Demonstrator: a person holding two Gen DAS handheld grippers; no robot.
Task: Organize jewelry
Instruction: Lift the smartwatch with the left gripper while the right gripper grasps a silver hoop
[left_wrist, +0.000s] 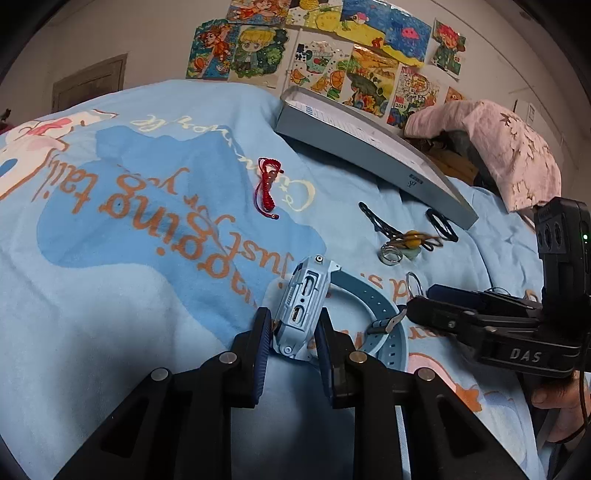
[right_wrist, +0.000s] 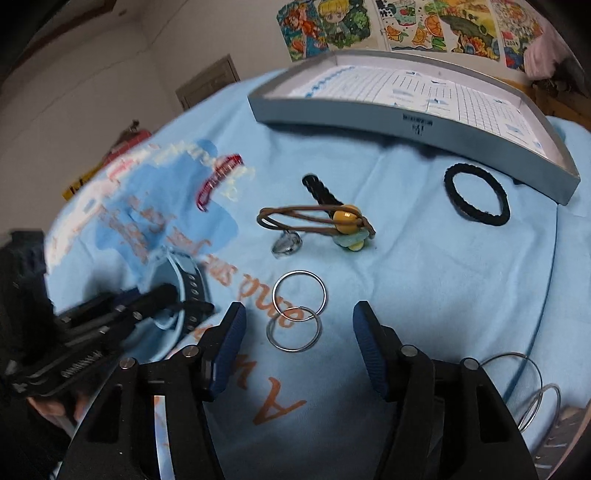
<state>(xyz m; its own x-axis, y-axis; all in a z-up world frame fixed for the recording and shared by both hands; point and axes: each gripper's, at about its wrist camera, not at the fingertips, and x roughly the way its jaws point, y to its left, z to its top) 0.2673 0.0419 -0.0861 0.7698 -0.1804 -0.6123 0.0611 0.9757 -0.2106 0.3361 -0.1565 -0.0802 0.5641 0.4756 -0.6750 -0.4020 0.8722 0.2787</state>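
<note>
My left gripper (left_wrist: 291, 328) is shut on the body of a light blue smartwatch (left_wrist: 303, 306), whose strap (left_wrist: 373, 306) curls to the right on the blue bedspread. My right gripper (right_wrist: 299, 325) is open just above two linked silver rings (right_wrist: 297, 310); it also shows in the left wrist view (left_wrist: 417, 299). Beyond lie a brown hair tie with yellow beads (right_wrist: 332, 219), a black hair band (right_wrist: 476, 194), a black braided band (right_wrist: 319, 190), a small clear ring (right_wrist: 288, 245) and a red cord bracelet (left_wrist: 267, 186). A grey shallow box (right_wrist: 413, 122) stands at the back.
A pink pillow (left_wrist: 517, 155) lies at the far right by the box. More wire rings (right_wrist: 532, 391) sit at the right edge. Colourful drawings (left_wrist: 332, 55) cover the wall behind. The bedspread (left_wrist: 110, 258) has open room to the left.
</note>
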